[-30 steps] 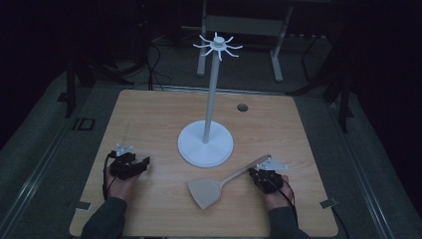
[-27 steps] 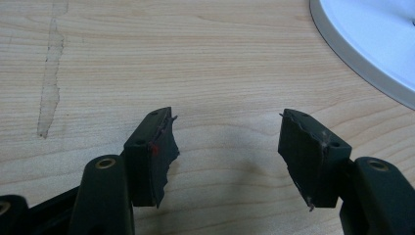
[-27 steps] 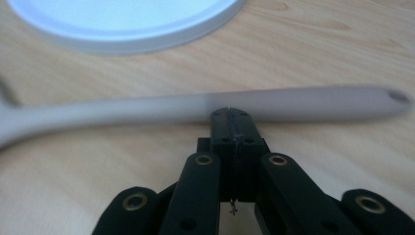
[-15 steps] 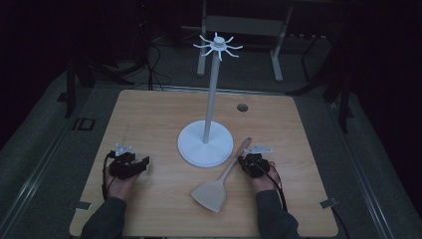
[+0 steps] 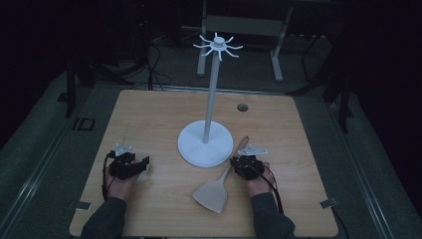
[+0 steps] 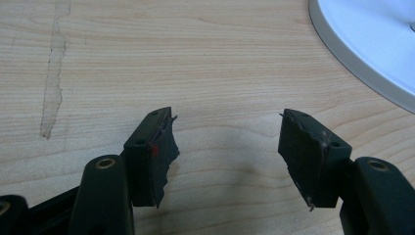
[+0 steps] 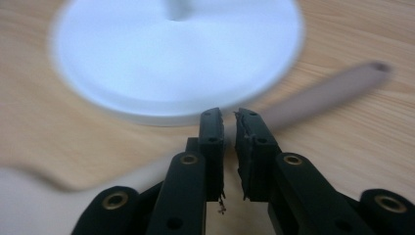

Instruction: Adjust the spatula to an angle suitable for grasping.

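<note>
Left gripper (image 5: pixel 145 163) rests near-left on the table (image 5: pixel 149 114), jaws wide and empty, parked out of the way. At centre stands the white hook stand (image 5: pixel 205 144). Just right of its base lies the spatula (image 5: pixel 215 193). The right gripper (image 7: pixel 229 117) hovers over its handle, jaws just opening, a narrow gap, gripping nothing.

Left gripper (image 6: pixel 227 147) jaws apart over bare table (image 6: pixel 195 58).

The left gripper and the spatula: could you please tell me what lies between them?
Bare wooden table; the high view shows nothing lying between the left gripper and the spatula.
</note>
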### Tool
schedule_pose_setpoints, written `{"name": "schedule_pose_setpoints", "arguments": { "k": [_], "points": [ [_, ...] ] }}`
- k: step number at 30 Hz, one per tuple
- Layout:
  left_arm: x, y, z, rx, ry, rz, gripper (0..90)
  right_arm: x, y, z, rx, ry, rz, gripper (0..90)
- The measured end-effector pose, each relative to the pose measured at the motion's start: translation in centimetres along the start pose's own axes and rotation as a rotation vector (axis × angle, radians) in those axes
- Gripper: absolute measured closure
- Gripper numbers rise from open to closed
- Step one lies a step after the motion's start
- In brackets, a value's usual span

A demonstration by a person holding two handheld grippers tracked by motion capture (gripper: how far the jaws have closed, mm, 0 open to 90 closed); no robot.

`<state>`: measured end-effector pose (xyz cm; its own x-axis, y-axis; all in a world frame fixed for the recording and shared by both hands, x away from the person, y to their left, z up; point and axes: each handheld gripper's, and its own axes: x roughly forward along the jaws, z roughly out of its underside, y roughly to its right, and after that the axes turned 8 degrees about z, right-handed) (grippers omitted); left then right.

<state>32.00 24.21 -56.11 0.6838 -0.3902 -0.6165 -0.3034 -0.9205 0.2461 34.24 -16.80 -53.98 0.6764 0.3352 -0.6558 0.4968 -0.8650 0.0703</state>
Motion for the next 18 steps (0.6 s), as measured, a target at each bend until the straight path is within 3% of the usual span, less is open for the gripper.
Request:
{"name": "schedule_pose_setpoints", "arguments": {
  "k": [8, 12, 18],
  "points": [
    [0.0, 0.0, 0.0, -0.002, 0.0, 0.001, 38.5, -0.3, -3.6, 0.2, -0.041, 0.003, -0.122, 87.6],
    [0.0, 0.0, 0.0, -0.003, 0.001, 0.0, 38.5, 0.2, -5.0, 0.3, -0.068, -0.02, -0.143, 87.6],
    [0.0, -0.1, 0.0, -0.005, 0.002, 0.003, 38.5, 0.9, -5.8, 0.7, -0.117, -0.075, -0.13, 88.1]
  ]
}}
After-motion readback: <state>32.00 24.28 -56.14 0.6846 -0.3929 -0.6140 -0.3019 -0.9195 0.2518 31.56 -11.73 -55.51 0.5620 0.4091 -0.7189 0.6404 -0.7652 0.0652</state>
